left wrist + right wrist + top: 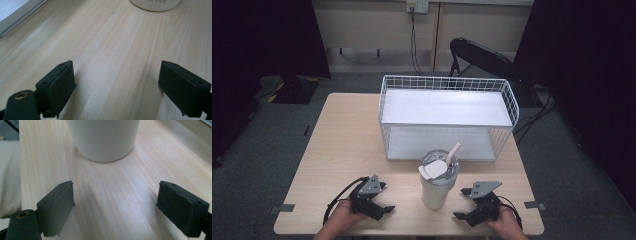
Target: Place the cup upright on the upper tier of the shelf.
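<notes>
A white tumbler (436, 186) with a clear lid and a pale straw stands upright on the wooden table (347, 150), near its front edge. My left gripper (384, 198) rests low on the table to the tumbler's left, jaws wide open and nothing between them. My right gripper (464, 203) sits to the tumbler's right, also open and empty. In the right gripper view the tumbler's base (103, 138) stands just ahead of the right gripper (116, 206). In the left gripper view the left gripper (117, 86) faces bare wood, and the tumbler's bottom edge (155, 5) shows at the top.
A white wire basket rack (447, 117) with two shelves stands behind the tumbler, across the middle and right of the table. Its lower shelf edge (17, 12) shows in the left gripper view. A black chair (482, 55) stands beyond the table.
</notes>
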{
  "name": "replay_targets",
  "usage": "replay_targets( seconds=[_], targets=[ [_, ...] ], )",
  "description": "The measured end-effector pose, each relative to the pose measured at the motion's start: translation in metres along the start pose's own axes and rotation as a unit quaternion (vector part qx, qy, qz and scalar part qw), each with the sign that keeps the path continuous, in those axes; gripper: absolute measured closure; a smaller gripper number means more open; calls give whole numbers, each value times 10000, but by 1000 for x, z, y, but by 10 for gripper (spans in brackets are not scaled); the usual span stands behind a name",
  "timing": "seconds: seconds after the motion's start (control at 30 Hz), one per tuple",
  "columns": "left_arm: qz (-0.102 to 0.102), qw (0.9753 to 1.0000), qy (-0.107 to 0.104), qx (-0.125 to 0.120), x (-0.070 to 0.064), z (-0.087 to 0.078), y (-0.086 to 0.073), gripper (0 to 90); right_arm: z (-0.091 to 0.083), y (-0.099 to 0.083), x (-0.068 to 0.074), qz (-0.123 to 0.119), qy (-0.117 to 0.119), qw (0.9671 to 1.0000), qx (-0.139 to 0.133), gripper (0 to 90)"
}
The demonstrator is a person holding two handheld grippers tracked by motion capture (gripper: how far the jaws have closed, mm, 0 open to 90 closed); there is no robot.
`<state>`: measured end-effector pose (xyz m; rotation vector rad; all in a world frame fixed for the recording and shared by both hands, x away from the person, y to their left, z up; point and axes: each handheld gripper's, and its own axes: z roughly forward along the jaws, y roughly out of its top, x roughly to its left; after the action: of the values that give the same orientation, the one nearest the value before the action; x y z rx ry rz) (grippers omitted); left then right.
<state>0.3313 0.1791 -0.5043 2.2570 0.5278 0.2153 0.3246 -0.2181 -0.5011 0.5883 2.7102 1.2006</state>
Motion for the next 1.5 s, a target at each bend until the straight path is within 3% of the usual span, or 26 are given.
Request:
replay_targets(
  seconds=[0.03,0.07,0.3,0.63,1.5],
  targets=[
    [3,10000,-2,5,0,0,0,131,-2,2,0,159,-16,9999,-8,140],
    [1,10000,1,-1,0,0,0,131,-3,4,0,168,-20,9999,-18,148],
    [0,10000,1,-1,0,0,0,131,-9,16,8,57,115,9995,-277,144],
    [1,10000,0,0,0,0,0,131,-13,27,9,-66,189,9993,-302,156],
    [0,10000,0,-1,0,0,0,131,-15,52,8,-86,306,9968,-729,139]
  ],
)
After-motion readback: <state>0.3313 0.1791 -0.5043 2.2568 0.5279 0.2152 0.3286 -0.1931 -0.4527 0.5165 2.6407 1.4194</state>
